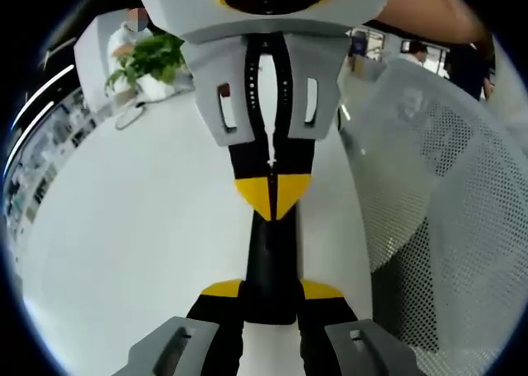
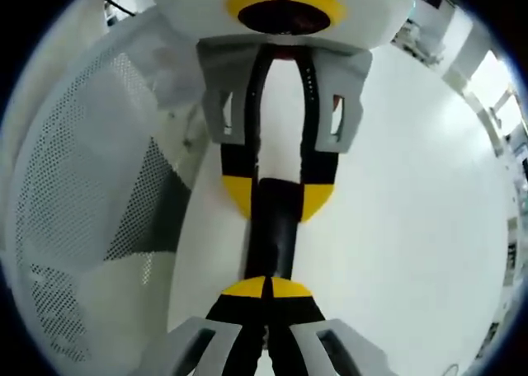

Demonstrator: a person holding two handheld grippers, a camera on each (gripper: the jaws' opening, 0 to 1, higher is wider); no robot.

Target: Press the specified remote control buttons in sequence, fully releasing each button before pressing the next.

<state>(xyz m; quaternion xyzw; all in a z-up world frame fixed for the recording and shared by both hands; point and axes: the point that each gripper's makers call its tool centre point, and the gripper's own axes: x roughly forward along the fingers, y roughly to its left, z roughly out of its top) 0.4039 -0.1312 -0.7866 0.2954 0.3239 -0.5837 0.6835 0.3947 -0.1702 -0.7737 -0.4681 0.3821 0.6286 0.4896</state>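
Slim black remote [image 1: 269,260] clamped between the jaws of the left gripper [image 1: 271,292], held off the white tabletop [image 1: 124,244], pointing away along the jaws. Left jaws set narrow, just the remote's width, yellow tips against its two long edges. Right gripper [image 2: 266,289] closed tip to tip into one blunt point, facing the left head-on, the point touching or just short of the remote's far end. Cannot tell which.

Likely light, rigid plastic with smooth, somewhat slippery sides. Stiff enough not to flex, but apt to pivot or slide in the grip when pushed off-centre. Best held across the long edges near the middle of the body, as now, clear of the button face. Firm squeeze, not a crushing one. Press with the closed tip square onto one button, in line with the grip, then lift fully off. Buttons too dark to make out in either view, perhaps on the face turned toward the right gripper.

Beside the tabletop, a white mesh chair [image 1: 445,195]; at the far edge, a potted plant [image 1: 148,58].
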